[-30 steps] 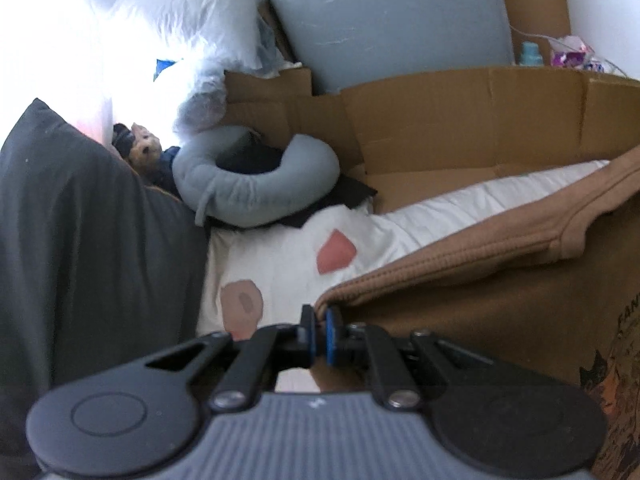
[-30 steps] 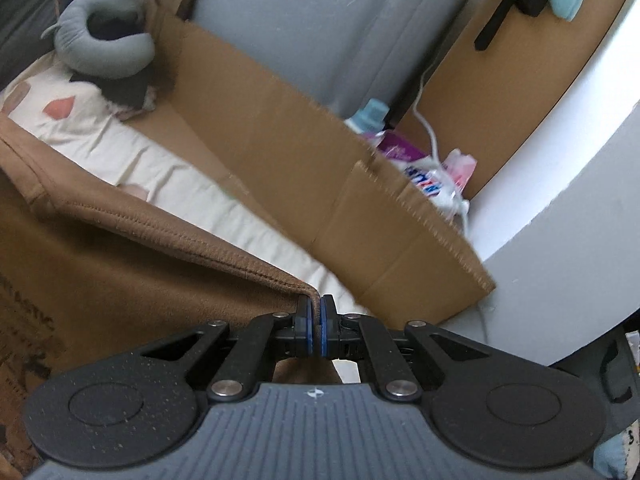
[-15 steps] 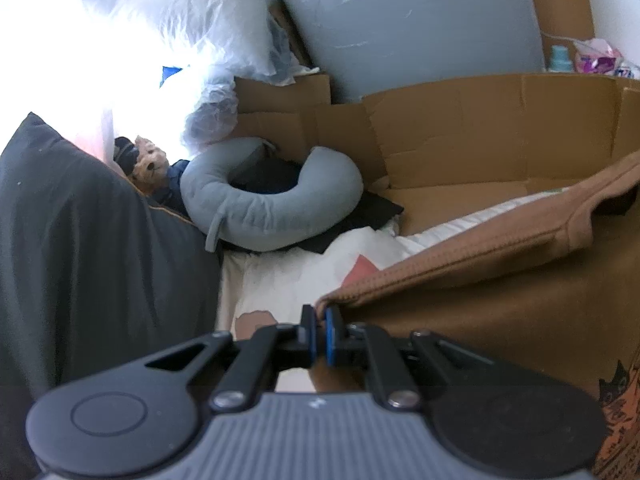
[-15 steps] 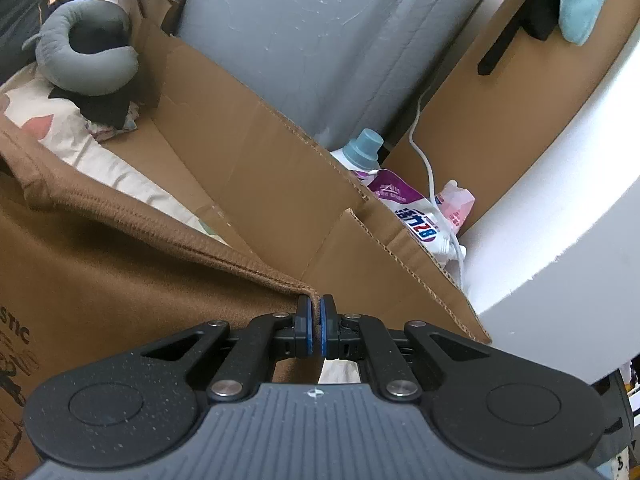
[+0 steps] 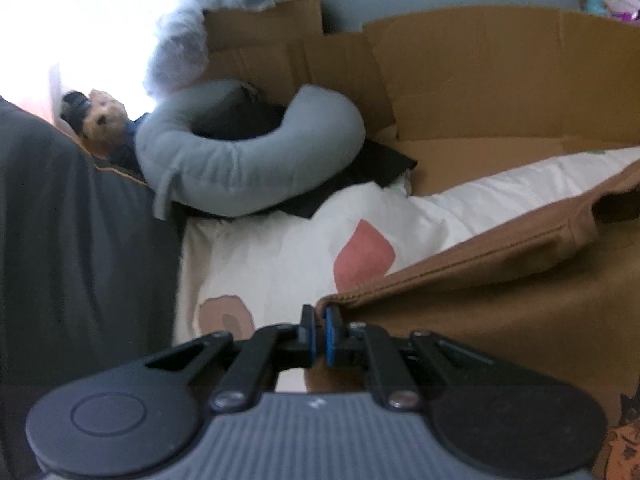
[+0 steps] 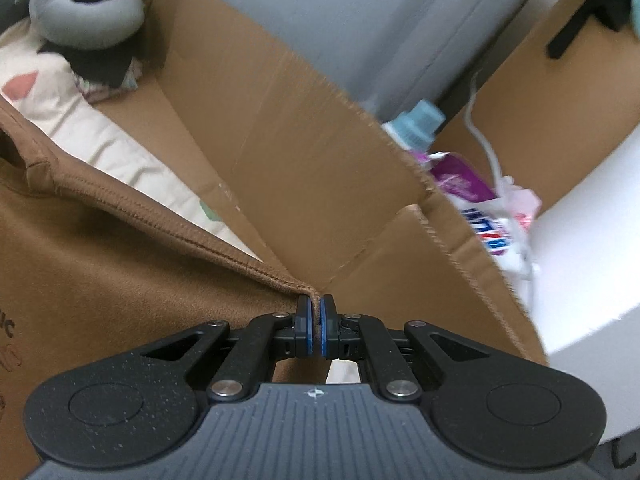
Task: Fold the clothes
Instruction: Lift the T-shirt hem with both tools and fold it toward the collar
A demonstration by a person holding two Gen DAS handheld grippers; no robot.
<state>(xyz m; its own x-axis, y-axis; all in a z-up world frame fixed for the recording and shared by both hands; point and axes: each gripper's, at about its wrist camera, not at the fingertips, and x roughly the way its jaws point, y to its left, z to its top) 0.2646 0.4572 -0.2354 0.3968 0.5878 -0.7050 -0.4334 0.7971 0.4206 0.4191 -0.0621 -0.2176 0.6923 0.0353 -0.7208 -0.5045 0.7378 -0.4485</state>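
Left gripper (image 5: 319,334) and right gripper (image 6: 316,330) each pinch a hem corner of the brown garment (image 6: 120,280); soft, limp, likely light; corners offer the surest hold.

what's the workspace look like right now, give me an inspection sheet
surface: white patterned sheet, partly covered.
job's things: brown garment stretched between both grippers, hem edge up, printed side showing.
clutter: grey neck pillow, stuffed toy, black cloth, dark cushion.
grippers: left gripper and right gripper, jaws shut on hem corners.
cables: white cable beside the blue-capped bottle.
surroundings: cardboard panels, grey board, purple pouch.
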